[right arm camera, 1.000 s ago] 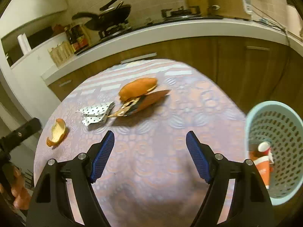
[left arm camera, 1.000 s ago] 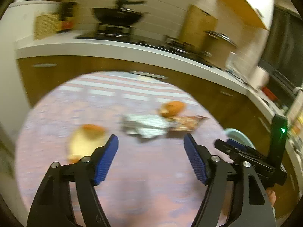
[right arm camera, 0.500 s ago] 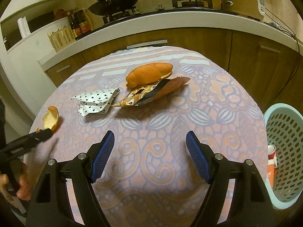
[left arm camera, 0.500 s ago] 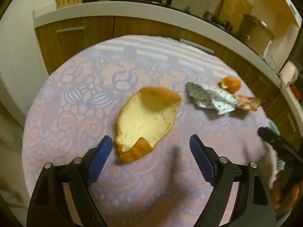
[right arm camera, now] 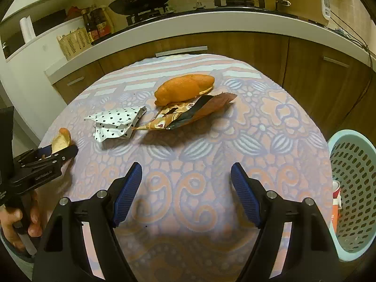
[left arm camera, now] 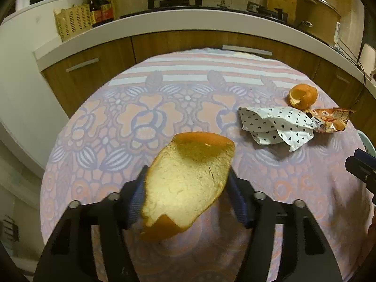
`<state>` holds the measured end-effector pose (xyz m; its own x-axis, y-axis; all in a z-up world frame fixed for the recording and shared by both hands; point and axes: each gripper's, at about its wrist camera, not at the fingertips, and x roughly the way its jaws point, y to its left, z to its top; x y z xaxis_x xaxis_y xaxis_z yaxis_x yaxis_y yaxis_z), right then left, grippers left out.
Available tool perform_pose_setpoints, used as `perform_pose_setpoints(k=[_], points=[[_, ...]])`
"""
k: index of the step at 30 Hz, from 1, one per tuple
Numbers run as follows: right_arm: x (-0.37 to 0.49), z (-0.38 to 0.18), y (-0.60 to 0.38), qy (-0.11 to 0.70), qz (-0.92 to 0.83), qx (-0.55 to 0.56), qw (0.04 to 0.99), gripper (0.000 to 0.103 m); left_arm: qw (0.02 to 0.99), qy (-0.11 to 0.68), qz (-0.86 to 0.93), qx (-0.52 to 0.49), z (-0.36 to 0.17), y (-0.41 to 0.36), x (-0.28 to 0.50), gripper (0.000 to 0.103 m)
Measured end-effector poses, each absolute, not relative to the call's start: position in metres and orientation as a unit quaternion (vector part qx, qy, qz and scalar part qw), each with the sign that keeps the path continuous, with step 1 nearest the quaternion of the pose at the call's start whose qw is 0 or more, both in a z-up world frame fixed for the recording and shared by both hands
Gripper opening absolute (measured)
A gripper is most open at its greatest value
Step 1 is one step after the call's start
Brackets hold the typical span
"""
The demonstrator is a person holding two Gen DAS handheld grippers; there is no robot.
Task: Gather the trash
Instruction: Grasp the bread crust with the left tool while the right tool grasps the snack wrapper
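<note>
The left gripper [left arm camera: 186,188] jaws, wide apart a moment ago, now hold the big curved orange peel [left arm camera: 188,181] low in the frame, ready for the pale blue plastic basket [right arm camera: 352,164] at right, while the right gripper [right arm camera: 186,188] jaws stay wide and empty.

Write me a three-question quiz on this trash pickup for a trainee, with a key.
1. True or false: the left hand-held gripper is shut on a piece of orange peel.
2. Which lies between that peel and the snack wrapper: A) a cup, B) the heart-print paper, C) a spoon?
3. On which side of the table does the blue basket stand, seen from the right wrist?

Key: 1 true; 2 B; 3 the right. The right hand-held gripper is open and empty.
</note>
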<state>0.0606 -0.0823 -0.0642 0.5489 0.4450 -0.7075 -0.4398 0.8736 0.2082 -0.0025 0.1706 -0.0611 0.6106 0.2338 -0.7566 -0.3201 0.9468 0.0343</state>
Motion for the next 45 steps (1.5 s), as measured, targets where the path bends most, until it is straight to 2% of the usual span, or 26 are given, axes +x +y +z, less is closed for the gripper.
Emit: perform_pose_setpoints(k=[1, 3, 7, 15, 26, 27, 28, 30, 31, 34, 37, 45], points=[[0.061, -0.063, -0.083, 0.403, 0.252, 0.006, 0.88, 0.074, 0.898, 0.408, 0.152, -0.059, -0.06, 0.172, -0.004, 0.048], [0.062, -0.06, -0.085, 0.4, 0.256, 0.016, 0.88, 0.074, 0.907, 0.389, 0.143, -0.08, -0.055, 0.177, -0.012, 0.03], [0.072, -0.046, -0.082, 0.399, 0.255, 0.026, 0.88, 0.074, 0.914, 0.363, 0.132, -0.121, -0.052, 0.187, -0.022, 0.014], [0.095, -0.028, -0.061, 0.385, 0.228, -0.007, 0.895, 0.074, 0.927, 0.326, 0.116, -0.145, -0.045, 0.189, -0.034, 0.013], [0.127, -0.067, -0.051, 0.44, 0.199, 0.006, 0.875, 0.074, 0.93, 0.32, 0.104, -0.149, -0.045, 0.19, -0.034, 0.013], [0.125, -0.067, -0.048, 0.436, 0.204, 0.0, 0.876, 0.069, 0.93, 0.32, 0.103, -0.148, -0.045, 0.189, -0.034, 0.013], [0.124, -0.067, -0.045, 0.436, 0.212, -0.002, 0.875, 0.058, 0.93, 0.32, 0.103, -0.147, -0.045, 0.189, -0.034, 0.013], [0.122, -0.067, -0.041, 0.434, 0.212, -0.011, 0.875, 0.05, 0.93, 0.32, 0.103, -0.147, -0.045, 0.189, -0.035, 0.013], [0.121, -0.067, -0.041, 0.431, 0.208, -0.015, 0.878, 0.037, 0.93, 0.32, 0.103, -0.147, -0.045, 0.189, -0.035, 0.013], [0.121, -0.066, -0.046, 0.429, 0.212, 0.0, 0.878, 0.021, 0.93, 0.32, 0.103, -0.146, -0.045, 0.189, -0.035, 0.013], [0.119, -0.064, -0.054, 0.423, 0.217, 0.017, 0.88, 0.01, 0.931, 0.319, 0.105, -0.143, -0.045, 0.188, -0.035, 0.013], [0.101, -0.052, -0.064, 0.401, 0.217, 0.01, 0.89, 0.006, 0.935, 0.317, 0.101, -0.125, -0.041, 0.175, -0.037, 0.013]])
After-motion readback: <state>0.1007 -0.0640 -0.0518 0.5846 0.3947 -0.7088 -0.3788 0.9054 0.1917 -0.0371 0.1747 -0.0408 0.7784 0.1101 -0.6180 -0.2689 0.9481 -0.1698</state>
